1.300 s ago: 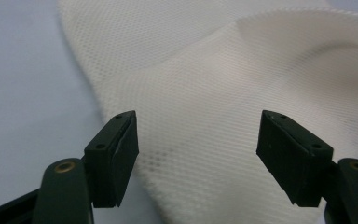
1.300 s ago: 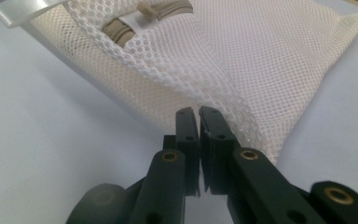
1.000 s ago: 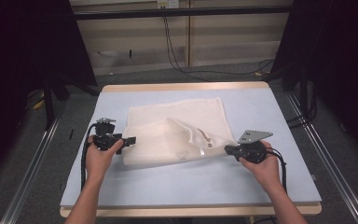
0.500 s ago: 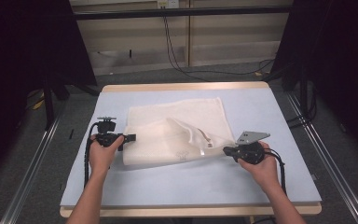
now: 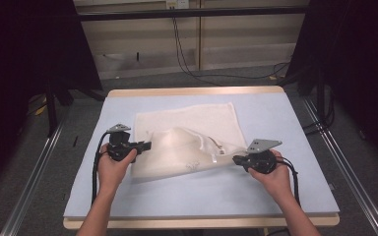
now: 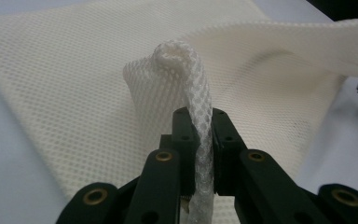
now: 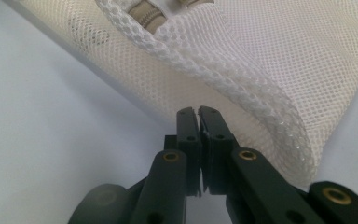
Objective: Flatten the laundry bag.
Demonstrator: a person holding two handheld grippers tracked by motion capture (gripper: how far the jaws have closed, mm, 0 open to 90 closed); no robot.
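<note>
White mesh laundry bag (image 5: 187,142) is spread on the blue tabletop (image 5: 275,187); a fold's been freshly pinched by the left hand-held gripper (image 6: 199,135), right hand-held gripper (image 7: 198,122) is clamped together at the bag's edge

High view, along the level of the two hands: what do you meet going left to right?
Bare blue table top → left gripper, jaws just closed on the bag's left edge → white mesh bag, lifted in a ridge → zipper → right gripper, shut at the bag's right corner → bare table.
</note>
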